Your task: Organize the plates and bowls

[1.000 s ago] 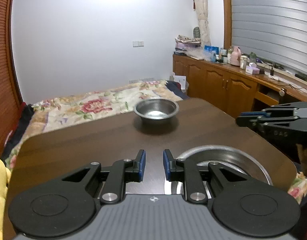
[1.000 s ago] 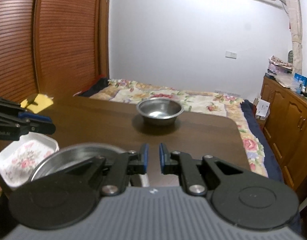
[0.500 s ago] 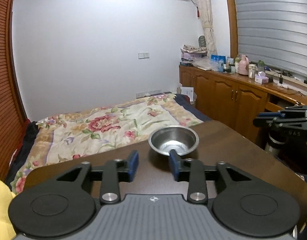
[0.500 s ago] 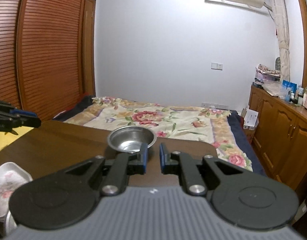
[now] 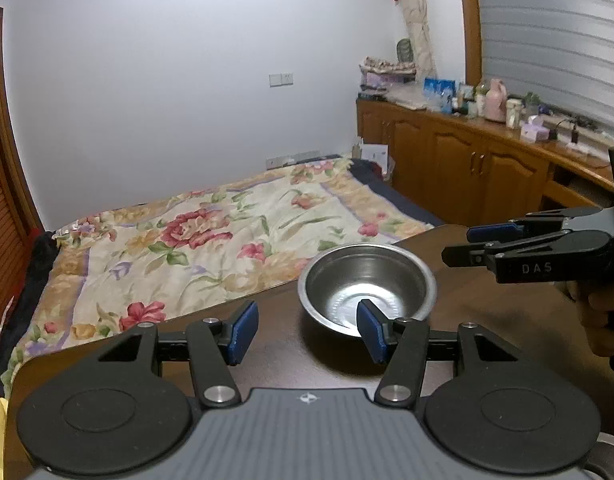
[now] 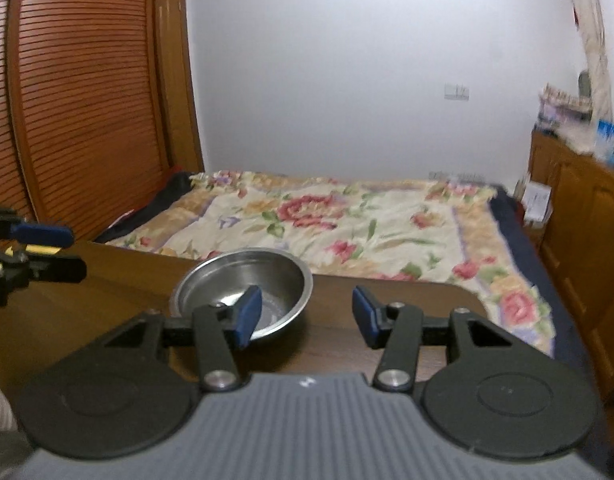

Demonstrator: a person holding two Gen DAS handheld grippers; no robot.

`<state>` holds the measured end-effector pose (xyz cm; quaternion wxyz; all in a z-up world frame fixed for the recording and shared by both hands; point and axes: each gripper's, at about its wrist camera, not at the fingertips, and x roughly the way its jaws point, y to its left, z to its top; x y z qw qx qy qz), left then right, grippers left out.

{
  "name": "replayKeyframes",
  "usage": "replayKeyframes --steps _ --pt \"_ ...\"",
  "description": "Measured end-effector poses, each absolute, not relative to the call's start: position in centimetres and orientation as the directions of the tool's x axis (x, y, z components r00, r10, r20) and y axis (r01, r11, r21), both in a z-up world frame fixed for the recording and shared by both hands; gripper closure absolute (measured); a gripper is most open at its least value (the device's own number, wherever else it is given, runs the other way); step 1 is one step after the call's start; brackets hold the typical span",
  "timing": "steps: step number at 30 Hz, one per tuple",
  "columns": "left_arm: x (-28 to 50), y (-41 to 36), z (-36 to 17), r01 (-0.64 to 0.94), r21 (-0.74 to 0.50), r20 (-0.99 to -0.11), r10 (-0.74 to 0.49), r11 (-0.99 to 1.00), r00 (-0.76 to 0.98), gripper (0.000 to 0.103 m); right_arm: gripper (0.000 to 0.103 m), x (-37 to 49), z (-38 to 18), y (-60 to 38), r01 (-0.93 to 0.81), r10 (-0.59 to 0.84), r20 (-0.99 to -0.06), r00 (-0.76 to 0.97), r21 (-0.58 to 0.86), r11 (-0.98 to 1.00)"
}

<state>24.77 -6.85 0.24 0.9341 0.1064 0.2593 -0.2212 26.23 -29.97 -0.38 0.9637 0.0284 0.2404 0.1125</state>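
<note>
Jaws on both grippers have just been opening and now stand about half apart, holding nothing. Compared with a second ago, the left gripper (image 5: pixel 305 334) and right gripper (image 6: pixel 307 316) have closed in on the steel bowl (image 5: pixel 367 286), which sits near the far edge of the bench (image 5: pixel 479 312). A two-sided pickup looks likely next. Count now: one bowl, two grippers; no plates in view.

1. The round stainless-steel bowl (image 5: pixel 367 280) has its near rim partly hidden behind a blue-padded fingertip (image 5: pixel 370 334).
2. The right wrist view is blurred; the cluttered items on the wooden cabinet (image 6: pixel 579 216) cannot be told.
3. A grey metal rim (image 5: pixel 609 460) is cut off at the corner.
</note>
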Motion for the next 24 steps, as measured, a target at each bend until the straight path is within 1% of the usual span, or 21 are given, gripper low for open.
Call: replayKeyframes --steps 4,8,11,14,16,17,20,21,24 --pt "27.1 -7.4 -0.9 0.455 0.082 -0.557 -0.338 0.887 0.759 0.046 0.052 27.6 -1.3 -30.1 -0.205 0.260 -0.476 0.840 0.166 0.965" --pt "28.8 -8.1 -2.1 0.454 0.081 -0.584 -0.326 0.887 0.743 0.046 0.052 28.7 -1.7 -30.4 -0.214 0.320 -0.478 0.818 0.263 0.941" --pt "30.0 -8.5 -2.5 0.460 0.047 -0.601 -0.343 0.887 0.722 0.046 0.052 29.1 -2.1 -29.7 -0.205 0.300 -0.492 0.817 0.238 0.949" --pt "30.8 -8.9 -2.9 0.461 0.002 -0.619 -0.361 0.887 0.698 0.046 0.053 29.4 -2.5 -29.6 -0.204 0.310 -0.509 0.803 0.254 0.945" --pt "31.2 -9.2 -3.2 0.456 -0.008 -0.629 -0.359 0.890 0.690 0.046 0.060 29.5 -2.7 -29.5 -0.201 0.304 -0.523 0.797 0.245 0.948" --pt "31.3 -9.4 -3.3 0.457 -0.008 -0.632 -0.359 0.889 0.687 0.047 0.061 29.5 -2.7 -29.4 -0.202 0.304 -0.526 0.794 0.244 0.949" --pt "31.5 -9.8 -3.6 0.457 -0.008 -0.643 -0.355 0.889 0.679 0.053 0.069 29.7 -2.7 -29.5 -0.208 0.324 -0.529 0.784 0.267 0.941" --pt "31.5 -9.8 -3.7 0.458 -0.006 -0.647 -0.353 0.889 0.676 0.057 0.073 29.7 -2.7 -29.5 -0.209 0.332 -0.530 0.780 0.279 0.937" --pt "31.6 -9.9 -3.9 0.459 -0.007 -0.656 -0.350 0.888 0.669 0.060 0.075 29.8 -2.6 -29.5 -0.212 0.344 -0.534 0.772 0.293 0.932"
